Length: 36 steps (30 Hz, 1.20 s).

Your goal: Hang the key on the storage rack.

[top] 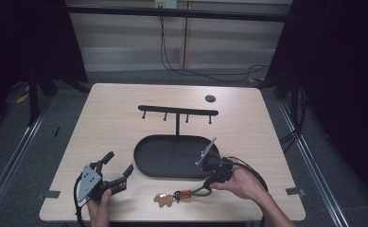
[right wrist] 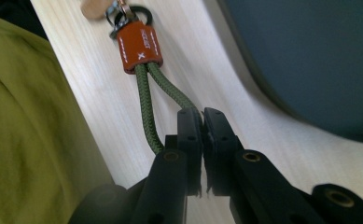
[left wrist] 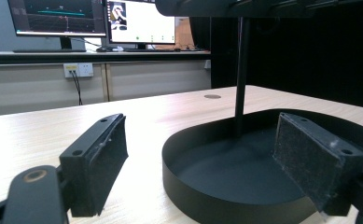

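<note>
A keychain lies near the table's front edge: an olive green cord loop (right wrist: 147, 105), an orange leather tab (right wrist: 139, 46), metal rings and a tan charm (top: 162, 200). My right gripper (right wrist: 202, 116) is shut on the cord loop (top: 199, 190), pinching one strand between its jaws just in front of the black oval tray (top: 146, 161). My left gripper (top: 120, 167) rests at the front left, open and holding nothing, its pads (left wrist: 105, 161) aimed at the tray (left wrist: 188, 186). A black hanger stand (top: 178, 112) with several pegs rises from the tray.
A small dark round disc (top: 210, 98) is set into the table's far right. Cables trail on the floor behind the table. An olive sleeve (right wrist: 25, 130) fills the left of the right gripper view. Monitors (left wrist: 58, 18) stand on a far counter.
</note>
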{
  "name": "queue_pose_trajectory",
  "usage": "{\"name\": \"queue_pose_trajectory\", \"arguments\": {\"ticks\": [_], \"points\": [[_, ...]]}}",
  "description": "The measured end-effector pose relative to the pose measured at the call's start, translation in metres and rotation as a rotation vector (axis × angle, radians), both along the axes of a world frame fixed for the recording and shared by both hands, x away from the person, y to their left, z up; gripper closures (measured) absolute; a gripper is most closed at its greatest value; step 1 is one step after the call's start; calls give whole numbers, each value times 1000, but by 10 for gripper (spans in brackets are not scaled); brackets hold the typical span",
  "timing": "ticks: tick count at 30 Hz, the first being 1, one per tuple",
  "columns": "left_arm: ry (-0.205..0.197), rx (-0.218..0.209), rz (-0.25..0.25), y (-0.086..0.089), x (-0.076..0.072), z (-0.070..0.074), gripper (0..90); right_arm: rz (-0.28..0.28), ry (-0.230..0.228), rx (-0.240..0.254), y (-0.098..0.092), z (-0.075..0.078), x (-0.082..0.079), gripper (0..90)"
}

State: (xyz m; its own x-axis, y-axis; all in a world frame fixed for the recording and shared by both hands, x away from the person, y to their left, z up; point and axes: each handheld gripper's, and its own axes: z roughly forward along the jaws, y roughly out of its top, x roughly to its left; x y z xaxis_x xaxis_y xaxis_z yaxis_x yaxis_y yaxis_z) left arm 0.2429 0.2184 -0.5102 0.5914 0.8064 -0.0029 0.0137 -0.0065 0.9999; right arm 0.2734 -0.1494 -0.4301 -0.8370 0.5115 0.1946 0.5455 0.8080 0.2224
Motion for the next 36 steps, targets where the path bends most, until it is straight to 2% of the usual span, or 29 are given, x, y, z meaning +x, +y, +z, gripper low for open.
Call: {"name": "queue_pose_trajectory", "arguments": {"ticks": [4,6,15,21,25,28,32,34,36], "points": [[1,-1,-1,0,0,0,171,17,-5,-8,3,8,2,866],[0,0,0,0,0,0,171,34,2,-28,9,18,5,866],[4,-5,-3,0,0,0,171,77,-1,-81,27,38,14,867],[4,-4,-2,0,0,0,171,92,-25,-68,33,54,17,867],[3,-2,-4,0,0,0,171,108,-36,-60,35,72,22,868],[4,-5,-2,0,0,0,171,116,-40,-80,39,80,25,868],[2,-2,-4,0,0,0,171,122,-40,-74,44,89,27,869],[2,-2,-4,0,0,0,171,142,-21,-103,50,95,27,870],[0,0,0,0,0,0,175,146,-25,-106,52,100,27,870]]}}
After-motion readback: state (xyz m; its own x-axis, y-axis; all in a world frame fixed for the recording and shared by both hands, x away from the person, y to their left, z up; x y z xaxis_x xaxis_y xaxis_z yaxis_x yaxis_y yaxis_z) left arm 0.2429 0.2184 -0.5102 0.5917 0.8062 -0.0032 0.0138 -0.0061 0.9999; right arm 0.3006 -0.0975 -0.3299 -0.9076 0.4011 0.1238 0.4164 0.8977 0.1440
